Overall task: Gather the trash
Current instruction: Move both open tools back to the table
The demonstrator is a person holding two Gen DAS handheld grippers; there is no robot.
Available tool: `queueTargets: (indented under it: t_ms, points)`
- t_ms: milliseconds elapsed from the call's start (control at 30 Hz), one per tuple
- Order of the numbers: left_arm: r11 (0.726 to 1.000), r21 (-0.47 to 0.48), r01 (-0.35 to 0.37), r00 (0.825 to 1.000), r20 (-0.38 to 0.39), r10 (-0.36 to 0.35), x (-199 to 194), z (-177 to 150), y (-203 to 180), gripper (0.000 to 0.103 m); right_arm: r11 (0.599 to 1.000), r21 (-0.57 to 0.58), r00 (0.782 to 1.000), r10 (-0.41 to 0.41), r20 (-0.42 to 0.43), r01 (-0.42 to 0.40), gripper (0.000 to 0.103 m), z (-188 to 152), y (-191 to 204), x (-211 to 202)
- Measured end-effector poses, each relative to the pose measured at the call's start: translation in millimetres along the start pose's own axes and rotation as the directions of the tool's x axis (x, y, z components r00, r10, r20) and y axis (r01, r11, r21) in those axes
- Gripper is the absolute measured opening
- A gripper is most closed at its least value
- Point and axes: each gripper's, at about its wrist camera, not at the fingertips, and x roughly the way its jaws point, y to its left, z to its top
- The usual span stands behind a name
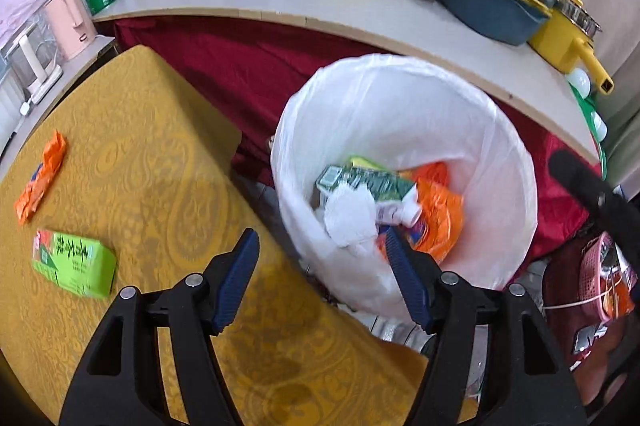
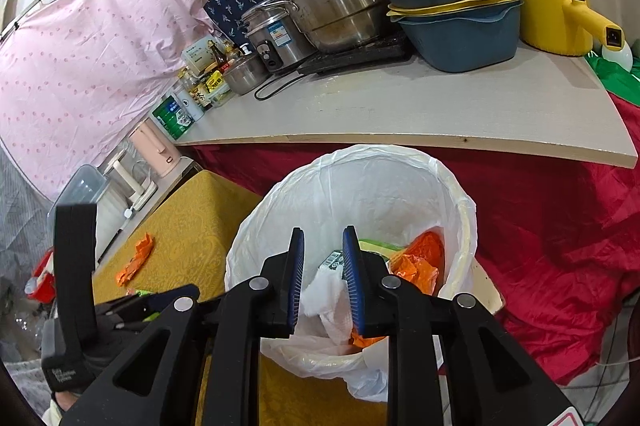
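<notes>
A bin lined with a white bag (image 1: pixel 500 145) stands beside the yellow-clothed table (image 1: pixel 160 145). Inside lie a crumpled white tissue (image 1: pixel 352 218), a green carton (image 1: pixel 372 181) and orange wrappers (image 1: pixel 440 214). My left gripper (image 1: pixel 320 238) is open and empty over the table edge and bin rim. On the table lie an orange wrapper (image 1: pixel 40 181) and a green tea box (image 1: pixel 74 262). My right gripper (image 2: pixel 322 238) is open and empty above the bin (image 2: pixel 400 177), with the tissue (image 2: pixel 326 294) below its fingers. The orange wrapper (image 2: pixel 136 260) shows at left.
A pale counter (image 2: pixel 400 105) behind the bin holds steel pots (image 2: pixel 328 5), stacked blue-and-yellow basins (image 2: pixel 456 25), a yellow pot (image 2: pixel 556 13) and bottles. A red cloth (image 2: pixel 560 226) hangs below. A pink kettle (image 1: pixel 70 25) stands at far left. A pink basket (image 1: pixel 600 274) sits at right.
</notes>
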Motion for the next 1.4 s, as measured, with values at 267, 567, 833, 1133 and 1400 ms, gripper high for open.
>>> queueTargets:
  t_ms: [267,567,833,1133,1400]
  points:
    - [0.998,-0.069,0.012,0.999,0.049,-0.008,-27.5,-10.4,23.5,0.068,1.000,-0.016,1.000,0.012,0.002,-0.012,0.021,-4.2,10.7,-4.2]
    - [0.985,-0.169,-0.024,0.994,0.104,0.042,-56.4,-19.4,79.1,0.074,0.997,-0.067,0.999,0.049,-0.007,-0.050,0.027,-6.3,50.3,-4.9]
    - [0.965,-0.254,-0.073,0.988,0.113,0.105,-72.2,-36.0,146.9,0.075,0.989,-0.112,0.994,0.096,-0.054,-0.101,0.027,-22.6,104.2,10.9]
    - [0.941,-0.297,-0.160,0.976,0.095,0.195,-76.6,-57.9,226.5,0.075,0.973,-0.152,0.979,0.153,-0.135,-0.173,0.031,-49.5,172.3,45.9]
    - [0.905,-0.375,-0.201,0.969,0.057,0.239,-67.1,-65.4,308.8,0.075,0.953,-0.200,0.956,0.179,-0.233,-0.227,0.031,-71.3,230.1,96.4]
